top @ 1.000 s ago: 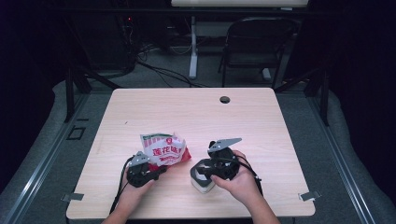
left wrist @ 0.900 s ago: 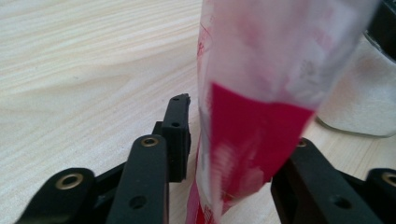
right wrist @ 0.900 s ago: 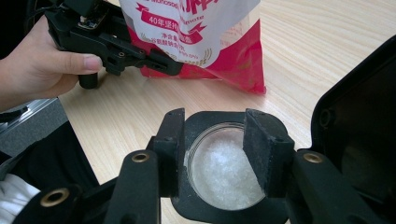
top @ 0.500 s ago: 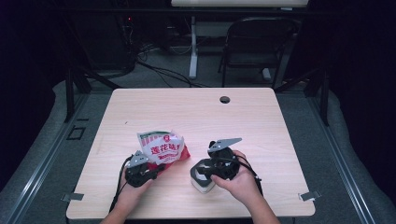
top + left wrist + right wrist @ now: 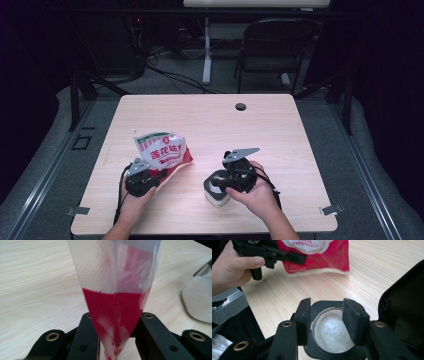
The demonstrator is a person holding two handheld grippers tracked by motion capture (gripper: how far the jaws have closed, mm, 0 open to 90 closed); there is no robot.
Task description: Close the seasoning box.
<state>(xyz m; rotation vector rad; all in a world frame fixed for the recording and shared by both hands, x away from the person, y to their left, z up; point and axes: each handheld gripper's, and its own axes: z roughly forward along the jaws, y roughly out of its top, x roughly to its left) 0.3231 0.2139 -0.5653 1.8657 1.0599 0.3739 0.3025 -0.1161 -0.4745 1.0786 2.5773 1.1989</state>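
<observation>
Bag [image 5: 163,151] pinched in left gripper [image 5: 115,338]; right gripper [image 5: 325,320] clamps jar [image 5: 332,331].

The red and white bag [image 5: 162,151] is tipped up off the table, left of the open jar [image 5: 216,191] of white grains.

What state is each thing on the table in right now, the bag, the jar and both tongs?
Bag: lifted at one corner, tilted.
Jar: lid flipped open, white grains inside.
Left tongs: closing, pinching the bag's corner.
Right tongs: clamped around the jar's rim.
</observation>
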